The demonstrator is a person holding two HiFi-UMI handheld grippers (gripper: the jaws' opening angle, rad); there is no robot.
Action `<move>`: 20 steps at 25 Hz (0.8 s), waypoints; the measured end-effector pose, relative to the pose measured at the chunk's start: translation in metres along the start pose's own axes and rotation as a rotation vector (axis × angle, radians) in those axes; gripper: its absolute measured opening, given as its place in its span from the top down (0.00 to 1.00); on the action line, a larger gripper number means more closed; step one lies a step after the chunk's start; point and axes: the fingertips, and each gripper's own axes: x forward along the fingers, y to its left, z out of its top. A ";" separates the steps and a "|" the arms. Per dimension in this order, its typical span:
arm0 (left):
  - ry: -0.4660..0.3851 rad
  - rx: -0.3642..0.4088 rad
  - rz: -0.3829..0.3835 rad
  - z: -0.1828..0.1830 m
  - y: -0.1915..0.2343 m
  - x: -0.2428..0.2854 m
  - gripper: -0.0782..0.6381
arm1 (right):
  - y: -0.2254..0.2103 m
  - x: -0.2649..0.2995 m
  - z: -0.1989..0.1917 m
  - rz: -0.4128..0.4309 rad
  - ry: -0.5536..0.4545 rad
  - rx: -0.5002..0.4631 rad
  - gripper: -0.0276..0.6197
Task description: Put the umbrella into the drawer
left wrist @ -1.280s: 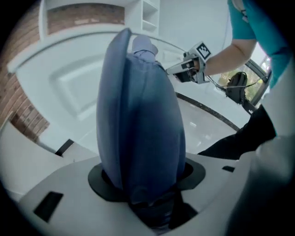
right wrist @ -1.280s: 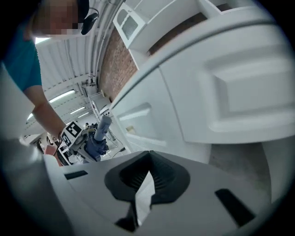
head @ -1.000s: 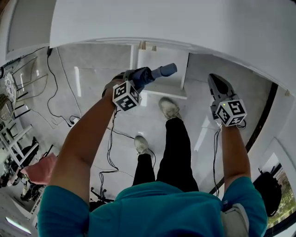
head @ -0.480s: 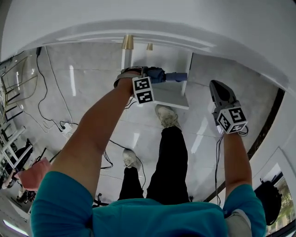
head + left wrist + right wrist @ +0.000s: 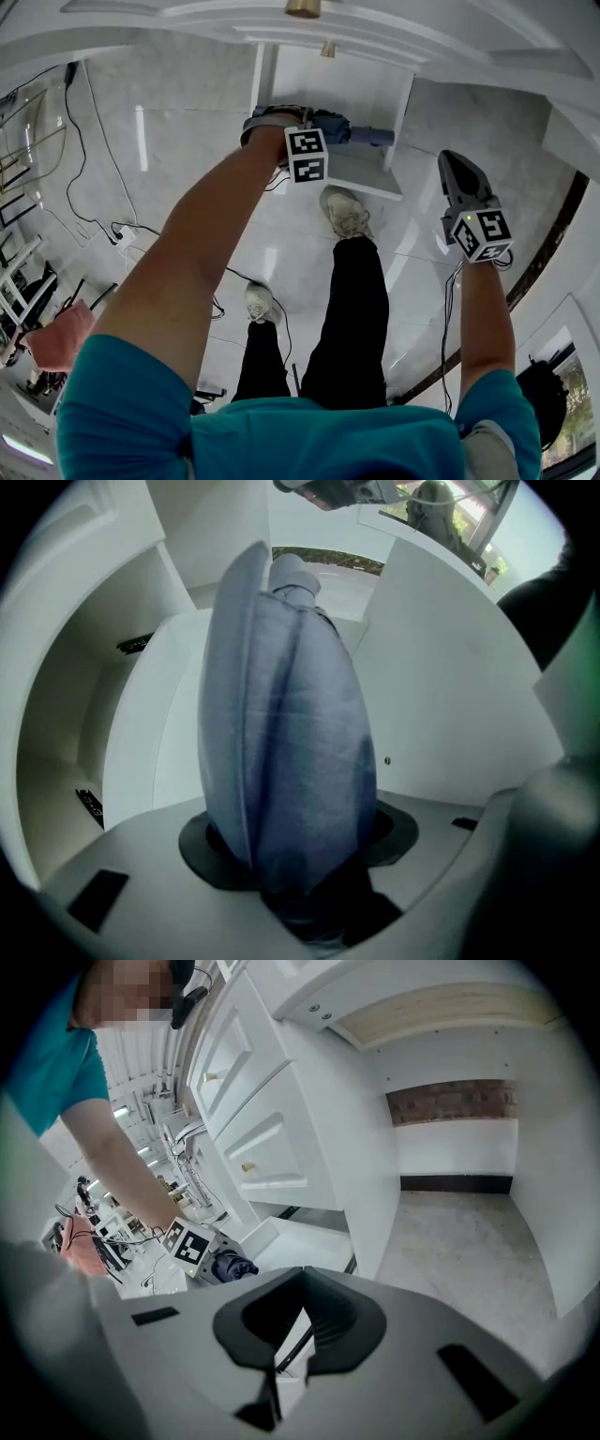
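Observation:
A folded blue umbrella (image 5: 330, 127) lies crosswise in my left gripper (image 5: 302, 129), which is shut on it and points straight down over the open white drawer (image 5: 396, 127) at the cabinet's foot. In the left gripper view the umbrella (image 5: 281, 733) fills the space between the jaws, with the drawer's white walls (image 5: 450, 696) close behind it. My right gripper (image 5: 454, 167) hangs to the right of the drawer, shut and holding nothing. In the right gripper view the right gripper (image 5: 298, 1283) faces the drawer (image 5: 305, 1239), with the umbrella (image 5: 234, 1267) to its left.
The white cabinet (image 5: 281, 1129) has closed drawers with brass knobs (image 5: 303, 7) above the open one. The person's legs and shoes (image 5: 347, 216) stand just before the drawer. Cables (image 5: 112, 225) trail over the tiled floor at left. An open alcove (image 5: 459, 1213) lies right of the cabinet.
Both hands have come down. The left gripper has carried the umbrella lower, down over the open drawer, and has rolled a little. The right gripper has sunk beside the drawer.

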 end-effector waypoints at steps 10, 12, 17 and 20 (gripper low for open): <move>0.072 0.000 -0.012 -0.001 0.003 0.022 0.53 | 0.000 0.005 -0.023 0.017 0.011 0.009 0.92; 0.098 0.001 -0.007 -0.003 0.003 0.026 0.53 | -0.001 0.001 -0.026 0.011 0.014 0.009 0.92; 0.167 -0.051 0.011 -0.005 0.007 0.037 0.53 | -0.008 -0.005 -0.034 -0.008 0.023 0.018 0.92; 0.169 -0.172 0.009 -0.001 0.015 0.043 0.53 | -0.005 -0.007 -0.038 -0.009 0.033 0.027 0.92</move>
